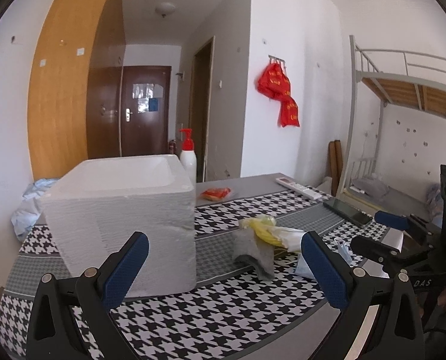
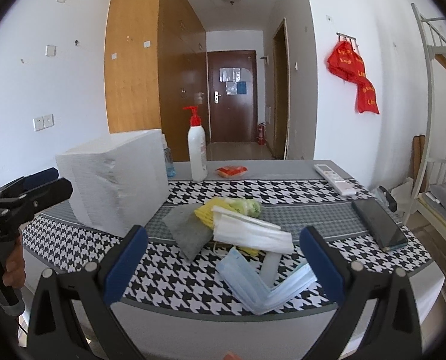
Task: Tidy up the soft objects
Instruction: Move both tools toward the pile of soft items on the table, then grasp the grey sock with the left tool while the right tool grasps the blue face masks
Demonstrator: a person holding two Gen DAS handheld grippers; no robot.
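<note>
Left gripper [image 1: 224,265]: fingers spread, holding nothing, above the checked surface [image 1: 211,315]. Right gripper [image 2: 223,259]: fingers spread, empty, over the near edge. Between the right fingers lie blue masks [image 2: 265,285]; just beyond, white masks [image 2: 250,232], a grey cloth [image 2: 187,231] and yellow netting [image 2: 205,211], heaped together. Foam box [image 2: 115,177] stands far left of the heap.

The foam box [image 2: 115,180] hides most of a blue-capped bottle [image 2: 168,162]; the red cloth's [image 1: 278,96] yellow lettering is too blurred to read.
</note>
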